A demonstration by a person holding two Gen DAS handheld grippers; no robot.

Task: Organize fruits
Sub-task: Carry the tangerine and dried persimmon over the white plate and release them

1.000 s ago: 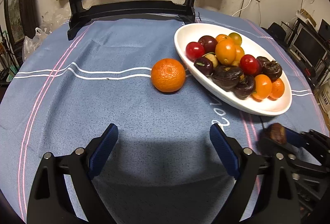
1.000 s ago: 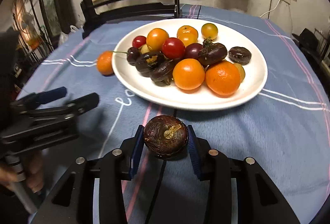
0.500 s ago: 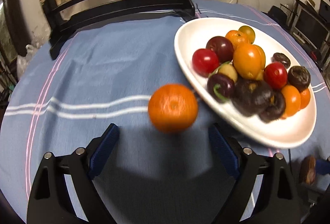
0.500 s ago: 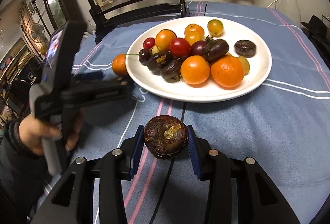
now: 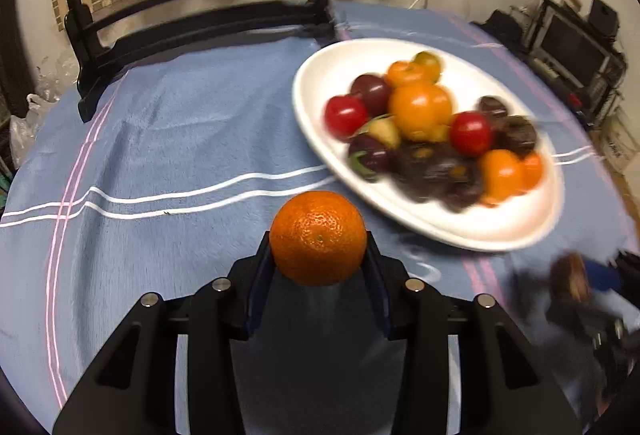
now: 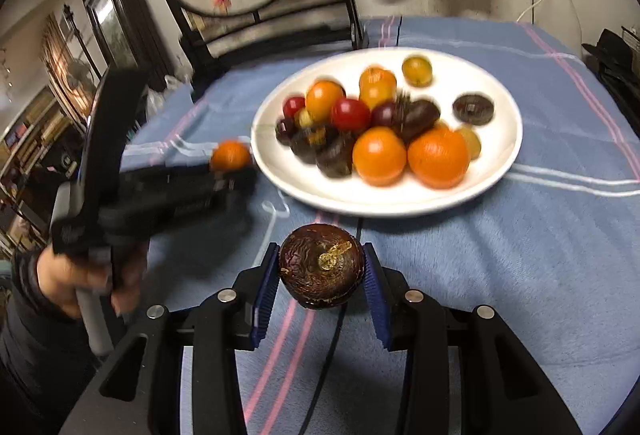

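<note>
My left gripper is shut on an orange mandarin, just left of the white oval plate. The plate holds several orange, red and dark purple fruits, blurred by motion. My right gripper is shut on a dark brown wrinkled fruit in front of the plate. In the right wrist view the left gripper shows at the plate's left edge with the mandarin. In the left wrist view the brown fruit appears blurred at the lower right.
A blue striped tablecloth covers the round table. A black carved frame with a round embroidered panel stands at the table's far edge. Shelves and clutter lie beyond the table on both sides.
My left gripper moved forward to the mandarin and closed on it; it was open a second ago. My right gripper kept its hold on the brown fruit and moved slightly.
</note>
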